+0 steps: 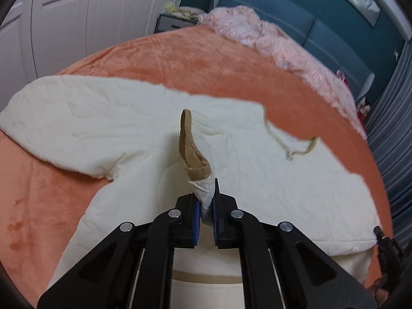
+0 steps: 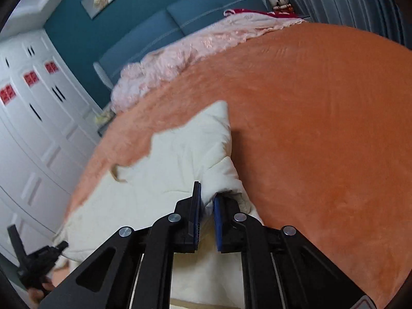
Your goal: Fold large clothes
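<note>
Cream quilted fabric everywhere: the big padded jacket is spread flat on the orange fleece blanket that covers the bed, one sleeve stretched out to the left in the left wrist view. The left gripper is clamped tight on a bunched bit of the jacket's edge, with a tan-lined flap sticking up just past its blue pads. The right gripper has its jaws narrow too, pinching a puffy fold at the jacket's right side beside the bare blanket. A crumpled pink blanket sits by the blue headboard.
</note>
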